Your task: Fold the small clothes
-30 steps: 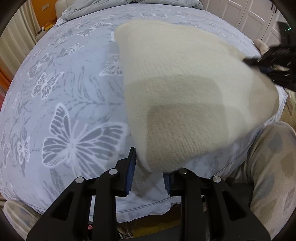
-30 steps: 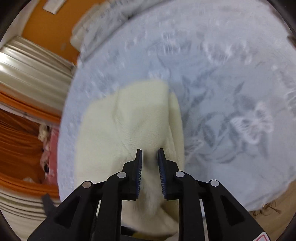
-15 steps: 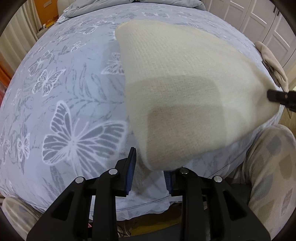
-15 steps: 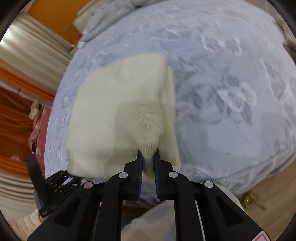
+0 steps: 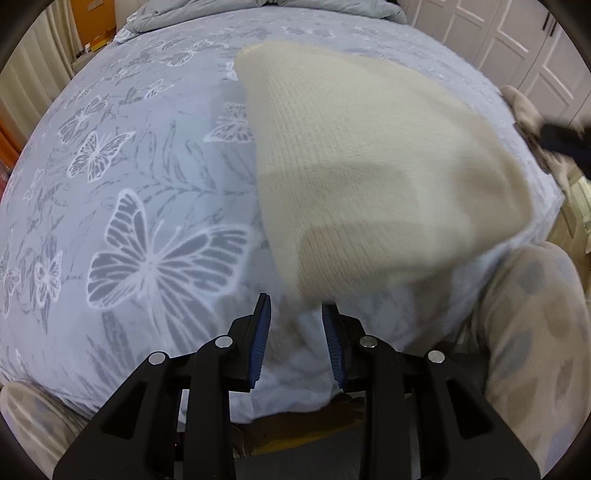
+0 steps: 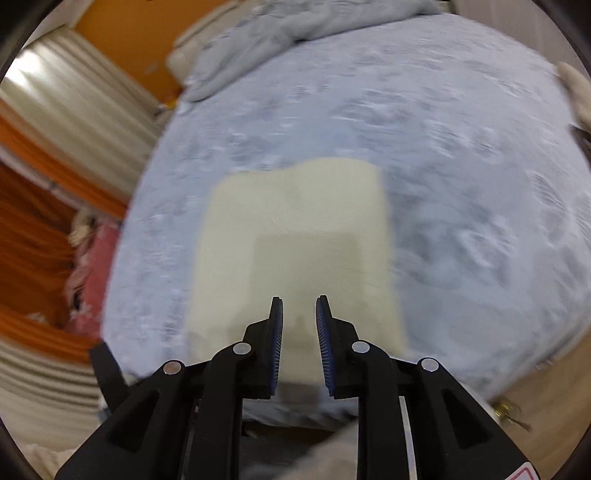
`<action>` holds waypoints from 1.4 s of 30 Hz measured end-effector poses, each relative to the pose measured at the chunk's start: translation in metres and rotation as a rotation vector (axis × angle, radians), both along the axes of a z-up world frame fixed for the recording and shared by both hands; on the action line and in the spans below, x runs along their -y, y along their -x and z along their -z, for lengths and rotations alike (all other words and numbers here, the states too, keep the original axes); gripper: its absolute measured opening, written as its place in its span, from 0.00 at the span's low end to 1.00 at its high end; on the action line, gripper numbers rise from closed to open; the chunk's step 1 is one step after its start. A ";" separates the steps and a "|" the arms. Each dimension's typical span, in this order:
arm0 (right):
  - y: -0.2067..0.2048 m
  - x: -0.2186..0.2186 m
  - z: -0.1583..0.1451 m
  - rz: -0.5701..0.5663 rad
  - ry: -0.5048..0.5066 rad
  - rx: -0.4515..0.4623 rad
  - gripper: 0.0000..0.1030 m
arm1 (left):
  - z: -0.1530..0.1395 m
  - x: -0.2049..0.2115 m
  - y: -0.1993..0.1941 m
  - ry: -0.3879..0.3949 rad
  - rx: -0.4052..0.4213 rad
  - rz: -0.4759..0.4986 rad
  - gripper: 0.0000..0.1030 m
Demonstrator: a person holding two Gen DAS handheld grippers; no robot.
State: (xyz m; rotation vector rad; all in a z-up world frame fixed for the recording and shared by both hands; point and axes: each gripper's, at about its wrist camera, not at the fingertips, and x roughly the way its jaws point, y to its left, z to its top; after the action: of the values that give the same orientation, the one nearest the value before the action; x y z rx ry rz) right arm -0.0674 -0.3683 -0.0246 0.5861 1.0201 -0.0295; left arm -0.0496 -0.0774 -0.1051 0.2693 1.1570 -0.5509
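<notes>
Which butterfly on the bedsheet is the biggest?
The white-outlined butterfly just left of the cream knitted cloth. The others, farther up the bedsheet, look much smaller.

Bed (image 5: 155,192) w/ blue butterfly sheet; grey duvet (image 6: 258,33) bunched at far end. White wardrobe doors (image 5: 517,48) far right, orange wall (image 6: 140,40) + curtains (image 6: 74,110) left.

Bed (image 5: 147,177) w/ butterfly sheet; orange wall (image 6: 140,33); white closet doors (image 5: 517,48).
</notes>
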 end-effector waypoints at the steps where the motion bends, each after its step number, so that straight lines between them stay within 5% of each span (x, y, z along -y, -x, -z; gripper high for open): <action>1: -0.014 -0.013 -0.001 -0.031 0.013 0.007 0.18 | -0.004 -0.003 0.003 0.010 0.002 0.000 0.31; 5: -0.057 -0.061 0.018 -0.154 0.011 -0.010 0.15 | -0.024 -0.021 0.010 0.044 0.031 -0.029 0.44; 8: -0.080 -0.098 0.072 -0.266 0.136 -0.146 0.12 | -0.038 -0.036 0.007 0.059 0.060 -0.081 0.57; 15: -0.071 -0.107 0.015 -0.312 0.144 -0.096 0.12 | -0.053 -0.064 -0.014 0.098 0.064 -0.187 0.63; 18: -0.067 -0.127 0.056 -0.391 0.104 -0.203 0.11 | -0.054 -0.067 -0.019 0.114 0.053 -0.209 0.64; 20: -0.062 -0.138 0.102 -0.403 0.173 -0.268 0.06 | -0.057 -0.065 -0.022 0.119 0.059 -0.212 0.64; 23: -0.057 -0.124 0.083 -0.326 0.072 -0.228 0.06 | -0.063 -0.057 -0.026 0.118 0.064 -0.201 0.65; 26: -0.038 -0.088 0.038 -0.218 0.031 -0.083 0.22 | -0.071 -0.047 -0.033 0.131 0.073 -0.184 0.85; 29: -0.020 -0.030 0.015 -0.037 0.038 0.010 0.68 | -0.077 -0.033 -0.046 0.191 0.078 -0.185 0.92; 34: -0.020 0.048 0.057 0.157 -0.055 -0.082 0.72 | -0.057 0.007 -0.087 0.246 -0.043 -0.199 0.93; 37: -0.027 0.059 0.092 0.174 -0.176 -0.132 0.72 | -0.031 0.029 -0.110 0.235 -0.144 -0.215 0.93; 42: -0.037 0.042 0.135 0.182 -0.349 -0.173 0.86 | 0.005 0.046 -0.126 0.211 -0.244 -0.241 0.96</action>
State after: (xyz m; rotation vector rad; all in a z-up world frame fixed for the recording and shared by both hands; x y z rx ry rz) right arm -0.0301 -0.4106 -0.1599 1.0085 1.1460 -0.0647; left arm 0.0759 -0.1237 -0.1100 -0.1216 1.3334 -0.4964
